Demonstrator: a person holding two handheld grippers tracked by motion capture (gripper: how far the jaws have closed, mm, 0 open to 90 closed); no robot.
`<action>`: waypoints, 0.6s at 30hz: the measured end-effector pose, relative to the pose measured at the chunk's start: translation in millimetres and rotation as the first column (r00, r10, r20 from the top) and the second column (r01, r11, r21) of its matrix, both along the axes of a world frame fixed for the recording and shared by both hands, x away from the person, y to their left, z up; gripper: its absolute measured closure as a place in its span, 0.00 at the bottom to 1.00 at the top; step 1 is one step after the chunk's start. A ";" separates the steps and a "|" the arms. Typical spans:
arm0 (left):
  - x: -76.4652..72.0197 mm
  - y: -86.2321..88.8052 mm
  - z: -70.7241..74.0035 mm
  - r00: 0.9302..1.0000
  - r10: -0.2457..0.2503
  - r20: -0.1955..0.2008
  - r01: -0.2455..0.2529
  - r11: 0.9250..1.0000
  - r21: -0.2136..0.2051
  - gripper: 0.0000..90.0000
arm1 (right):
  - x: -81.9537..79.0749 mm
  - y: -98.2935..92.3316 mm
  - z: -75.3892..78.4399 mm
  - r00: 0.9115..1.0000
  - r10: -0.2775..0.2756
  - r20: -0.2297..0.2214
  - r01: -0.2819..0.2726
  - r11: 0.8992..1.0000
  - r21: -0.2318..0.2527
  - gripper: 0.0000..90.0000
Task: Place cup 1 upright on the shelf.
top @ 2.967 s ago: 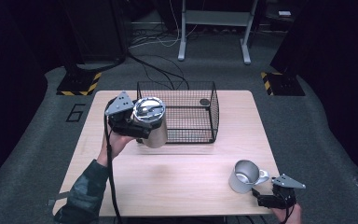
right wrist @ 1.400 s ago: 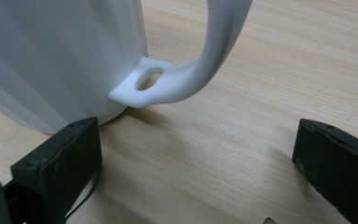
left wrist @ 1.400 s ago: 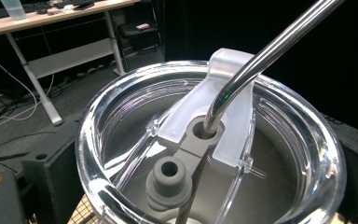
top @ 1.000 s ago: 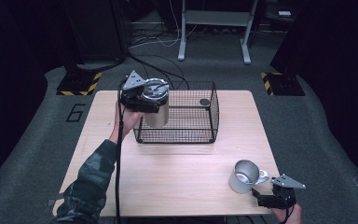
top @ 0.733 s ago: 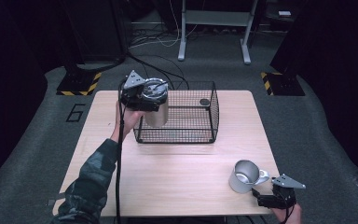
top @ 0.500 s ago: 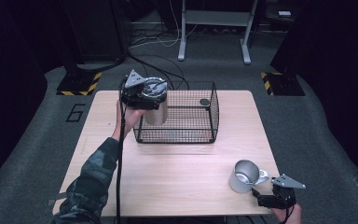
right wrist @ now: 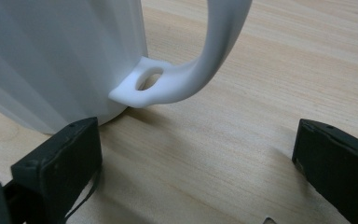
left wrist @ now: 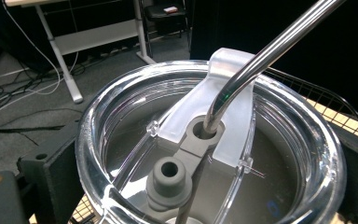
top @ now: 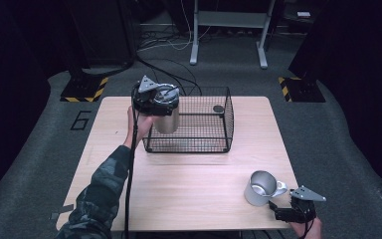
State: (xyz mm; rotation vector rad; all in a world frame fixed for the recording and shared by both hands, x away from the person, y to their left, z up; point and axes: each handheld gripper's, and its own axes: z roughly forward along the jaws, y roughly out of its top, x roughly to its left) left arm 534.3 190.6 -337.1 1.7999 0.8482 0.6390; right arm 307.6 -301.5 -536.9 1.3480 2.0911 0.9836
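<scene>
A steel tumbler [top: 167, 118] with a clear lid [left wrist: 205, 154] and a bent metal straw [left wrist: 265, 56] is held at the left end of the black wire basket [top: 227, 122]. My left gripper [top: 151, 98] is shut on the tumbler just under the lid, with black fingers [left wrist: 42, 170] on either side. I cannot tell whether the tumbler's base is inside the basket wall. At the table's front right stands a metal mug [top: 259, 188] with a white handle [right wrist: 200, 74]. My right gripper [right wrist: 196, 154] is open on the table right by that handle, touching nothing.
A small dark round object [top: 218, 108] lies in the basket's far right corner. The wooden table [top: 189, 184] has bare room across its front and middle. A desk frame and cables sit on the floor behind the table.
Over three seconds the left gripper lifted the tumbler up and away from the basket's near left corner; in the last second it barely moved. The right gripper stayed still.
</scene>
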 end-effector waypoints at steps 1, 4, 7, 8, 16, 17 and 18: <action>1.3 -0.7 -1.6 1.000 0.004 -0.005 -0.004 1.000 0.000 0.05 | 0.0 0.0 0.0 1.000 -0.001 0.000 0.001 1.000 0.000 0.01; 3.2 -1.3 -4.0 1.000 0.005 -0.012 -0.005 1.000 0.007 0.05 | 0.0 0.0 0.0 1.000 0.000 0.000 0.000 1.000 0.000 0.01; 7.1 -3.5 -10.2 1.000 0.013 -0.020 -0.013 1.000 0.003 0.05 | 0.1 0.5 -0.1 1.000 -0.008 0.002 0.008 1.000 0.005 0.01; 8.4 -4.0 -12.0 1.000 0.013 -0.025 -0.013 1.000 0.001 0.05 | 0.0 0.5 -0.1 1.000 -0.007 0.002 0.007 1.000 0.004 0.01; 14.3 -5.8 -20.3 0.999 0.033 -0.038 -0.033 0.999 0.005 0.05 | 0.1 0.5 -0.1 1.000 -0.007 0.002 0.007 1.000 0.004 0.01; 15.3 -6.1 -21.3 0.999 0.034 -0.040 -0.034 0.999 0.004 0.05 | 0.2 0.3 -0.1 1.000 -0.005 0.003 0.005 1.000 0.003 0.01; 16.6 -6.4 -23.0 0.998 0.041 -0.043 -0.041 0.999 0.003 0.05 | 0.1 0.5 -0.1 1.000 -0.007 0.002 0.007 1.000 0.004 0.01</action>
